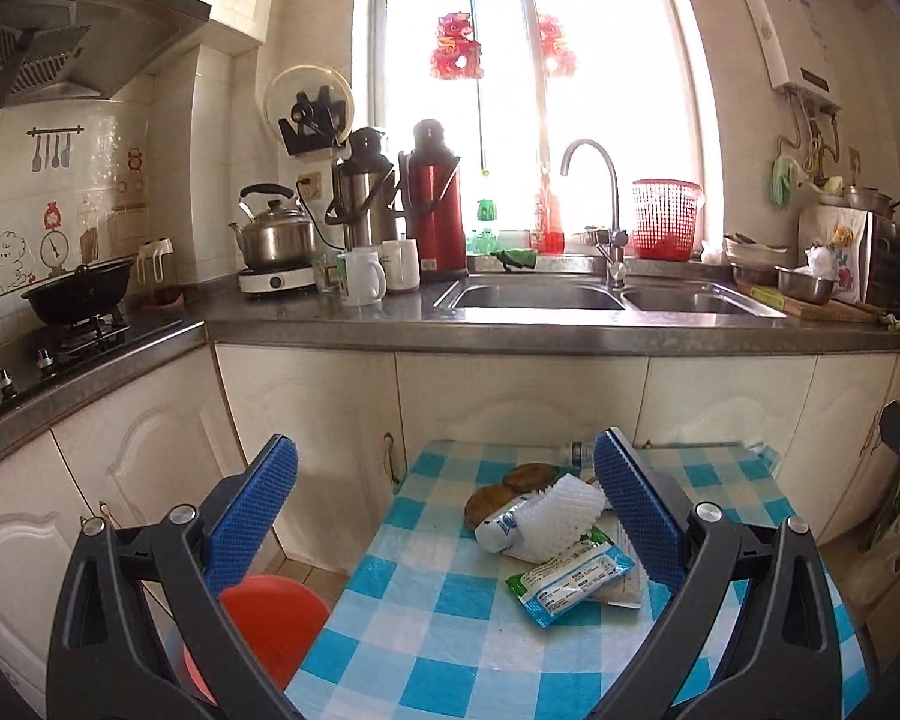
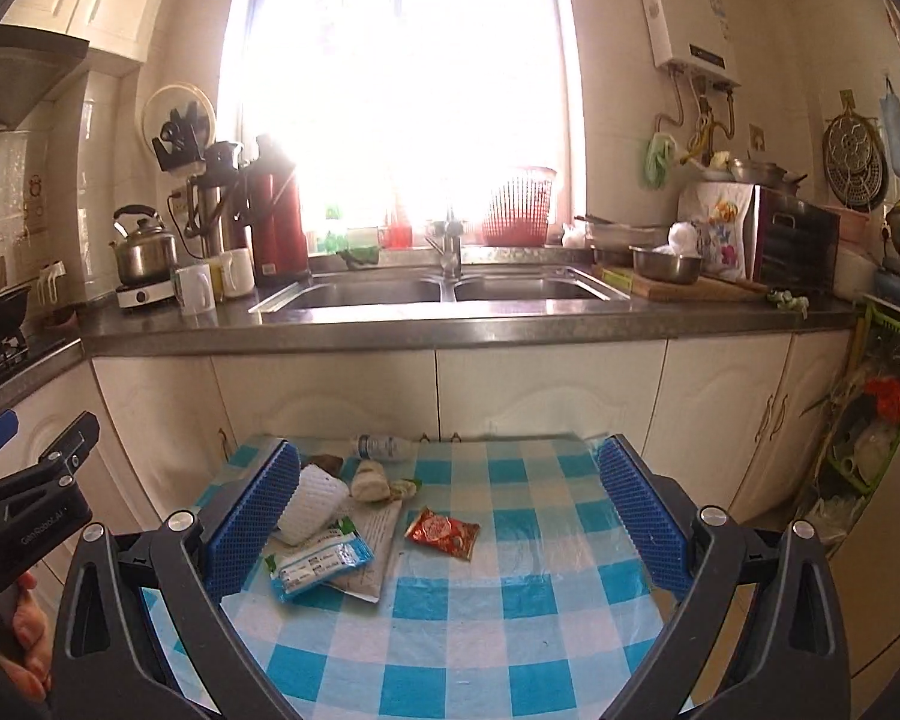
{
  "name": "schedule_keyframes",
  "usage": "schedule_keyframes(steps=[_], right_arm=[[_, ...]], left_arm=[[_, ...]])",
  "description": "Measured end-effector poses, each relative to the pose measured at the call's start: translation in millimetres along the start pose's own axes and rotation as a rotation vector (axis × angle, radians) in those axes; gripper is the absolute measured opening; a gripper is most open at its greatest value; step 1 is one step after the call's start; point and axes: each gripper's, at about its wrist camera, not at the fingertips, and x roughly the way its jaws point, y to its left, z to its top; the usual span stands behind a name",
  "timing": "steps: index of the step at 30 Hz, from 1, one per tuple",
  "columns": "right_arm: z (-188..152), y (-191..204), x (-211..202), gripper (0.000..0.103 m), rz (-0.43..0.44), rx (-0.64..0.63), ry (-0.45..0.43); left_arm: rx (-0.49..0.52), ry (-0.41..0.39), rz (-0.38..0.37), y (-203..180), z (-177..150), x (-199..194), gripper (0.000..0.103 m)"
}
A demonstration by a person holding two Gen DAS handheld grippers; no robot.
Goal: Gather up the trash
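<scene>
Here the trash [image 2: 324, 516] lies by the right gripper's [image 2: 447, 510] left finger

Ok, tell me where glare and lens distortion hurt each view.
Right wrist view: the bright kitchen window is blown out, washing over the red mesh basket. Left wrist view: milder glare, red paper window decorations stay readable. Both views: fisheye bends the dark stone countertop edge.
</scene>
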Motion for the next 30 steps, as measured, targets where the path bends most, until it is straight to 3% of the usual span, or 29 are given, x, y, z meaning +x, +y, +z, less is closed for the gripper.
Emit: schedule_keyframes(steps=[16, 30], right_arm=[[24.8, 7.3, -80.8, 0.099, 0.017, -0.002, -0.172], [26.0, 6.8, -97.5, 0.099, 0.029, 0.011, -0.212]], left_arm=[[-0.013, -0.135, -0.002, 10.2, 21.6, -60.1, 0.099], [-0.023, -0.175, 0.001, 14.3, 27.9, -75.4, 0.099]])
